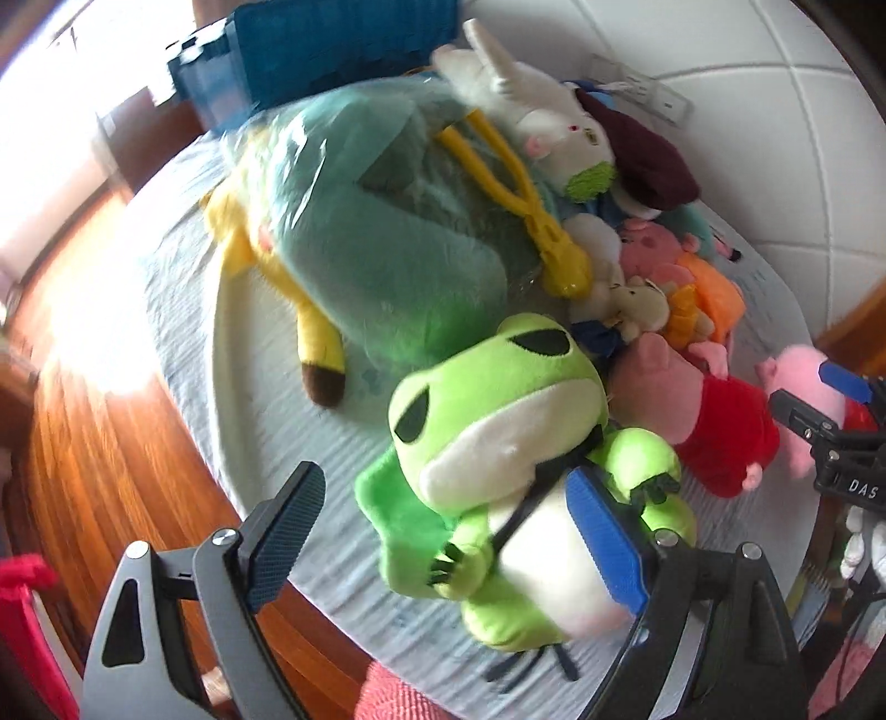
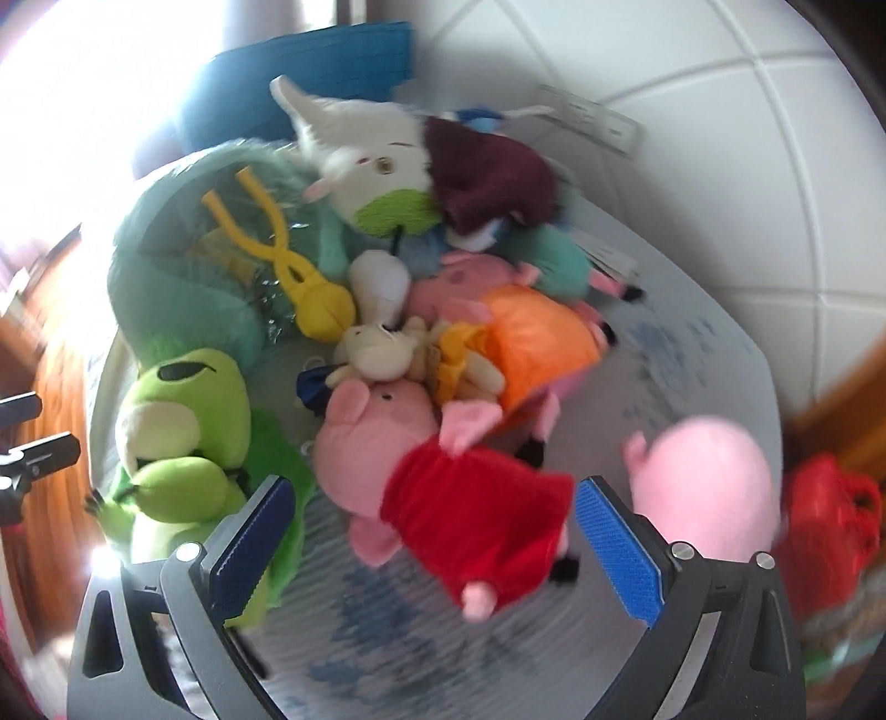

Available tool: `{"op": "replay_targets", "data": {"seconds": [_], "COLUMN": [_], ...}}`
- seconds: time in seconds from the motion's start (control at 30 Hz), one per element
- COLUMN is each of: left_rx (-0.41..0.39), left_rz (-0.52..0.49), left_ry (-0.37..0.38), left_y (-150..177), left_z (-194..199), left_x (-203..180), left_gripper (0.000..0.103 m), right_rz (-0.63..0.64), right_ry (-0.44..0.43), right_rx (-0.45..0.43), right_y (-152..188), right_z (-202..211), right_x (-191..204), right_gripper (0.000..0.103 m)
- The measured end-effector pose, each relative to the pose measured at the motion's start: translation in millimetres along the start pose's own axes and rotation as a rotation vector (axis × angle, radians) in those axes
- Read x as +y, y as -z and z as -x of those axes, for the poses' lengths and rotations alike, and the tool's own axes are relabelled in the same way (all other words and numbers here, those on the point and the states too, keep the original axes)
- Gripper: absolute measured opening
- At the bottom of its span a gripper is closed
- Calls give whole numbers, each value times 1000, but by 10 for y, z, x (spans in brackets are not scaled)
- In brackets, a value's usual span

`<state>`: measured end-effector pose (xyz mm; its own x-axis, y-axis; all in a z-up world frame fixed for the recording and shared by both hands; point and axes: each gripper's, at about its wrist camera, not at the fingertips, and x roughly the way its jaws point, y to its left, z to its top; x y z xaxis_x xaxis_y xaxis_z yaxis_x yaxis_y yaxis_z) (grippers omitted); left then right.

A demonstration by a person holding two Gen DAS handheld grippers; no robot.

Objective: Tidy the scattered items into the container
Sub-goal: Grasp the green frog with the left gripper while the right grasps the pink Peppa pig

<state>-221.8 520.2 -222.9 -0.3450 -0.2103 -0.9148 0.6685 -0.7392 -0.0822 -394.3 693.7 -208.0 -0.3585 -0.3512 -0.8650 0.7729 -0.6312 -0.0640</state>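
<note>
My left gripper [image 1: 448, 531] has its jaws spread wide, and the green frog plush [image 1: 498, 443] lies between them on the bed [image 1: 332, 454]; the blue pad on the right finger sits over the frog's white belly and looks to be touching it, while the dark left pad hangs clear of the frog, over the bed's near edge above the wooden floor [image 1: 111, 443]. It has no grip on anything. My right gripper [image 2: 437, 548] is just as wide open, with the pink pig in the red dress [image 2: 443, 487] lying between the pads; I cannot tell whether either pad touches it, and nothing is held. Just right of that gripper sits a second pink pig plush [image 2: 703, 482], near the bed's right edge. The rest of the toys are heaped toward the far side of the bed: a big teal plush in clear wrap [image 1: 376, 221] with a yellow plastic clamp toy [image 1: 520, 199] on top of it, a white rabbit plush [image 1: 548, 116] with a dark maroon piece against it, an orange plush [image 2: 537, 343], and a small beige bear [image 2: 382, 349] in the middle of the pile. The blue container [image 1: 310, 50] stands past the heap at the bed's far left corner, behind the teal plush, well apart from both grippers.
</note>
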Motion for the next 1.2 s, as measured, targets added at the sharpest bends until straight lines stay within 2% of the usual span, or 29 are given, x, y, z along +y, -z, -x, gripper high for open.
{"op": "replay_targets", "data": {"seconds": [0.1,0.17,0.37,0.53,0.7,0.87,1.0,1.07,1.2], "left_rx": [19,29,52,50,52,78,104,108,127], "left_rz": [92,120,150,205,237,241,241,243,261], "left_ry": [-17,-23,-63,-103,-136,-143,-139,-134,-115], "left_y": [107,197,347,385,349,324,296,269,216], "left_z": [-82,-97,-115,-64,-102,-263,-413,-468,-659], "left_x": [-125,-239,-449,-401,-314,-295,-308,-325,-380], "left_gripper": [90,103,103,103,103,103,103,103,103], "right_rz": [83,116,197,289,385,482,491,488,381], "right_ry": [-35,-62,-122,-164,-173,-139,-130,-94,-174], "right_rx": [21,35,62,75,99,194,275,283,266], "right_y": [-34,-9,39,22,-12,82,198,250,208], "right_z": [-180,-273,-456,-570,-720,-1087,-1461,-1608,-1643], "right_x": [-137,-223,-280,-172,-20,109,166,164,-11], "right_gripper": [102,102,102,103,103,102,103,102,97]}}
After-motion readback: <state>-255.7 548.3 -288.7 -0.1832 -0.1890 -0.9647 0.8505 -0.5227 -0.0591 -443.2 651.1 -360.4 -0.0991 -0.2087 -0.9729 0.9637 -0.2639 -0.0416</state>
